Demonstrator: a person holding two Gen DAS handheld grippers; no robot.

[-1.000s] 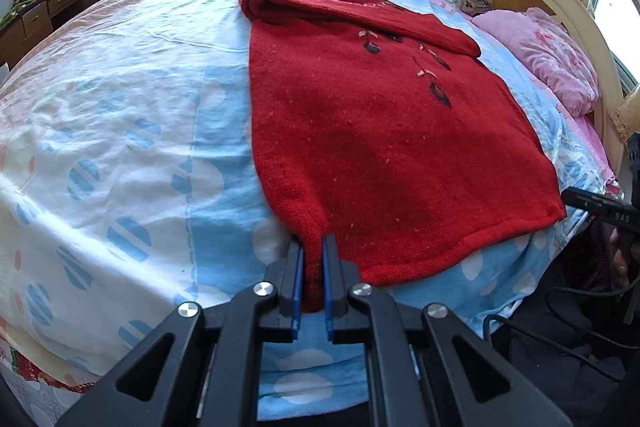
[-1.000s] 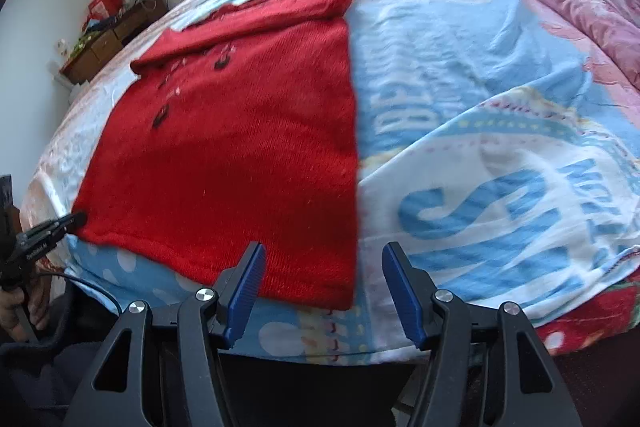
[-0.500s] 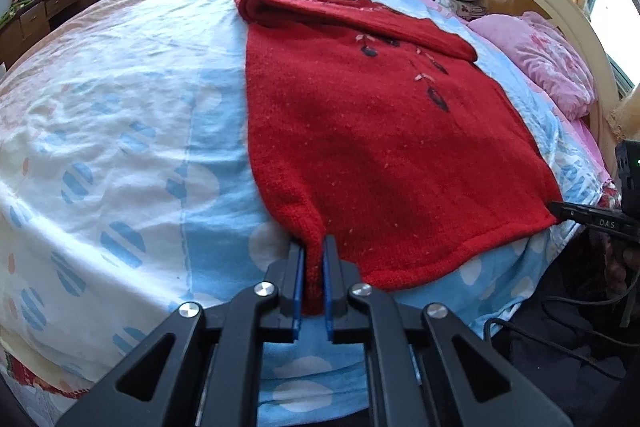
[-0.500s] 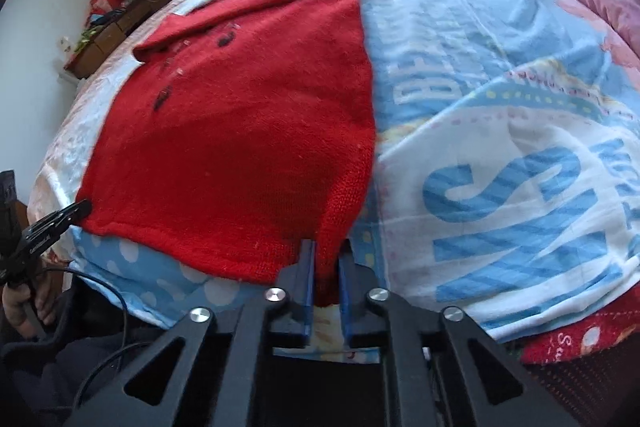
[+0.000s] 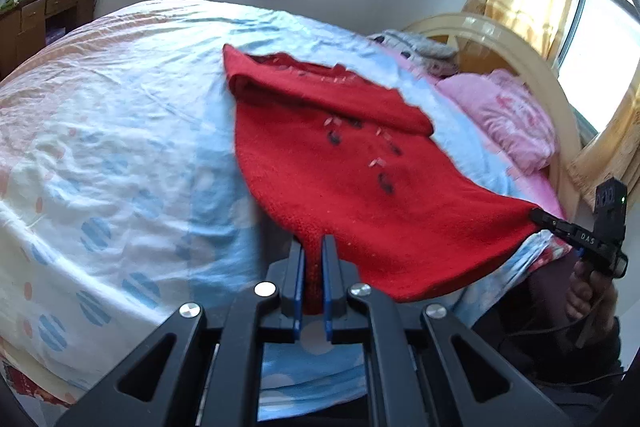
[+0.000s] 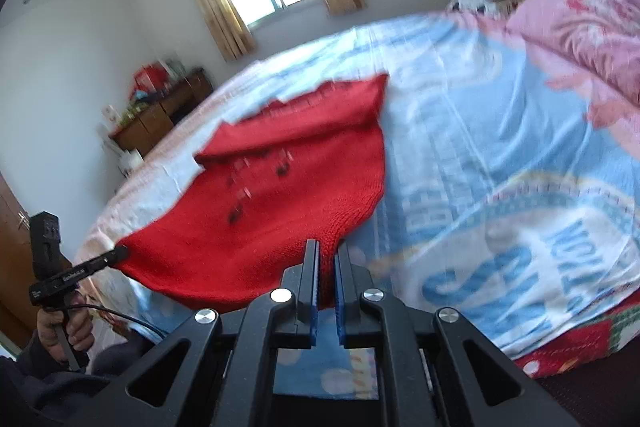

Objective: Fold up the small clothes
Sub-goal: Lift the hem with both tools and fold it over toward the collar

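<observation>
Now the red knitted sweater [image 5: 344, 187] lies spread on the bed [image 5: 120, 147] near its front edge, hem lifted off the blue-and-white bedsheet [image 6: 500, 167]. Each bottom corner is pinched: the left hand-held gripper [image 5: 312, 247] is clamped on one, the right hand-held gripper [image 6: 327, 255] clamped on the other. A pink pillow [image 5: 508, 119] rests by the headboard [image 5: 532, 67].

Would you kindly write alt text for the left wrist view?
The left gripper is shut on the bottom corner of a red knitted sweater, raised off a blue and white bedsheet; the right gripper grips the opposite corner. A pink pillow lies by the headboard.
</observation>
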